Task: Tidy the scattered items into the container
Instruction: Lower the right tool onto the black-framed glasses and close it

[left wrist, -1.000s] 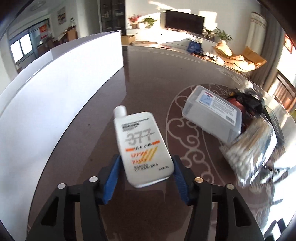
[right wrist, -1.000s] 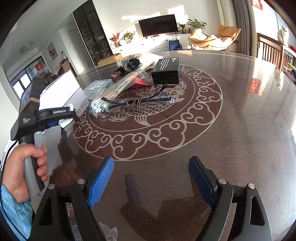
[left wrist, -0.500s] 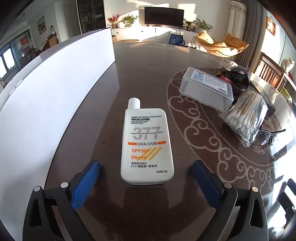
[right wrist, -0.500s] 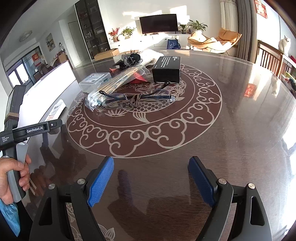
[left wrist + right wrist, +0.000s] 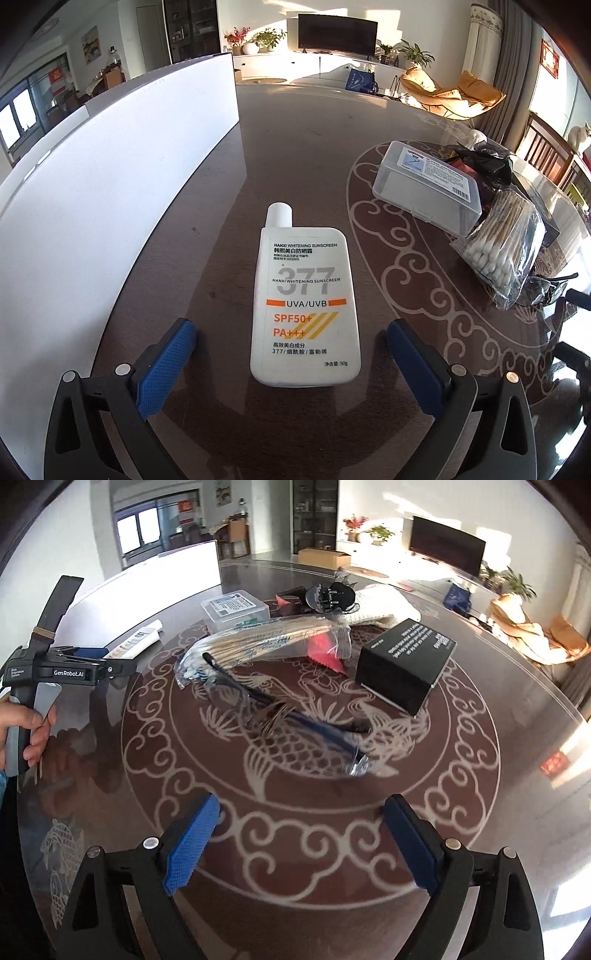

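Note:
A white sunscreen bottle (image 5: 304,310) lies flat on the dark table, cap pointing away. My left gripper (image 5: 290,332) is open, its blue pads (image 5: 166,365) well clear of the bottle's sides. The white container (image 5: 110,184) stands along the left. In the right wrist view my right gripper (image 5: 302,805) hovers over the table with its jaws opening and nothing between them. Beyond it lie dark-framed glasses (image 5: 280,709), a bag of cotton swabs (image 5: 266,642), a black box (image 5: 406,664) and a clear plastic box (image 5: 234,607).
A hand (image 5: 22,723) holds the left gripper's handle at the left edge of the right wrist view. A black plug (image 5: 328,596), a red packet (image 5: 325,650) and a white cloth (image 5: 380,605) lie behind the swabs. The table's glass top carries a fish pattern (image 5: 295,746).
The left jaws opened and let go of the sunscreen bottle, which went from tilted in the grip to flat on the table. The right gripper swung and rolled toward the glasses and widened slightly.

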A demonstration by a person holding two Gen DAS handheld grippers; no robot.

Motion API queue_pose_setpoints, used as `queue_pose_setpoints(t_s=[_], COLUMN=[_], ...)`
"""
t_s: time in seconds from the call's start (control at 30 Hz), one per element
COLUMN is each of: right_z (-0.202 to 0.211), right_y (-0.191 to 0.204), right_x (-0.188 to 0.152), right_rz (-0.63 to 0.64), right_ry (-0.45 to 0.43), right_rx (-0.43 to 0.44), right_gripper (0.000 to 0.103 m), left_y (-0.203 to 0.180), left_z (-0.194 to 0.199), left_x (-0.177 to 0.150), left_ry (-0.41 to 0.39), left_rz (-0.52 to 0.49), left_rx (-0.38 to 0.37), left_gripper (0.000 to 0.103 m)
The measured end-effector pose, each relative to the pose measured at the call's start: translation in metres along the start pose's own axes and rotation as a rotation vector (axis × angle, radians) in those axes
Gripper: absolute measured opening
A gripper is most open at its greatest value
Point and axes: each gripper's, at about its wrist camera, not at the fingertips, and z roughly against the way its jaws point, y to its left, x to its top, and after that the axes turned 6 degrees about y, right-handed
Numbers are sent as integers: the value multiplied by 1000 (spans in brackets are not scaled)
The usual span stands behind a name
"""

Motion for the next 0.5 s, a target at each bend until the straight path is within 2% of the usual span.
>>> queue_pose_setpoints(t_s=[0.2,0.4,0.47,0.5], right_z=[-24,-35,-33,-31], right_y=[-10,15,23,27], right_x=[39,59,60,60], right_rz=[117,151,155,163], right_ry=[-8,35,39,37], right_rx=[71,79,83,87], right_gripper=[92,88,75,56], left_y=[1,5,6,5], left_z=[1,-3,-4,-5], left_x=[-1,8,10,11], left_ry=[-1,3,-3,-5], left_rz=[-1,-66,-76,-80], left_rx=[-2,-35,-39,-42], left_gripper=[103,103,103,103])
